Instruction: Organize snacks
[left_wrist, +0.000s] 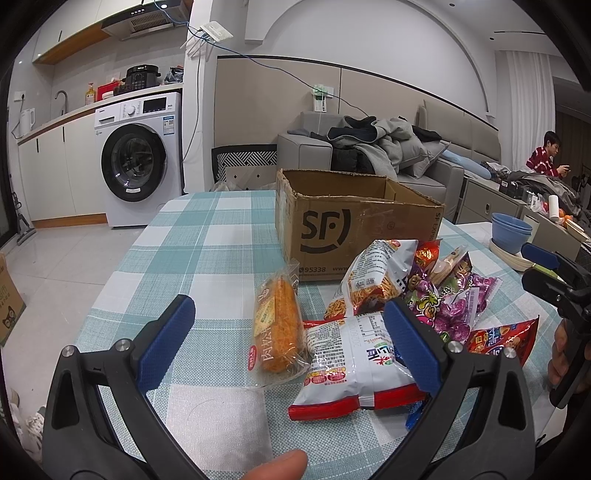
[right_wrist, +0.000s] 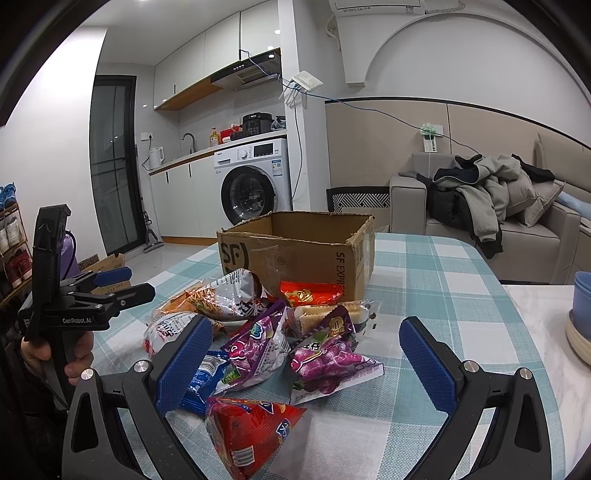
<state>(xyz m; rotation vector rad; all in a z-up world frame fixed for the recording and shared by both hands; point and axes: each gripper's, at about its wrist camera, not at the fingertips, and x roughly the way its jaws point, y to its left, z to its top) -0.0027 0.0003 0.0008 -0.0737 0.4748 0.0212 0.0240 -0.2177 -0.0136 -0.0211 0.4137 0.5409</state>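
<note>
Cardboard box (right_wrist: 295, 251) stands open, interior hidden; snack packets (right_wrist: 266, 343) heaped before it; left gripper (left_wrist: 288, 343) and right gripper (right_wrist: 306, 358) hover, jaws spread wide.

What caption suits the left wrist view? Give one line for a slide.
Open left gripper above bread pack and snack bags, with cardboard box behind on checked table.

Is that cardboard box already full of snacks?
No. In the right wrist view the cardboard box shows only bare inner walls above its rim, while the snack packets lie piled on the table in front of it.
</note>
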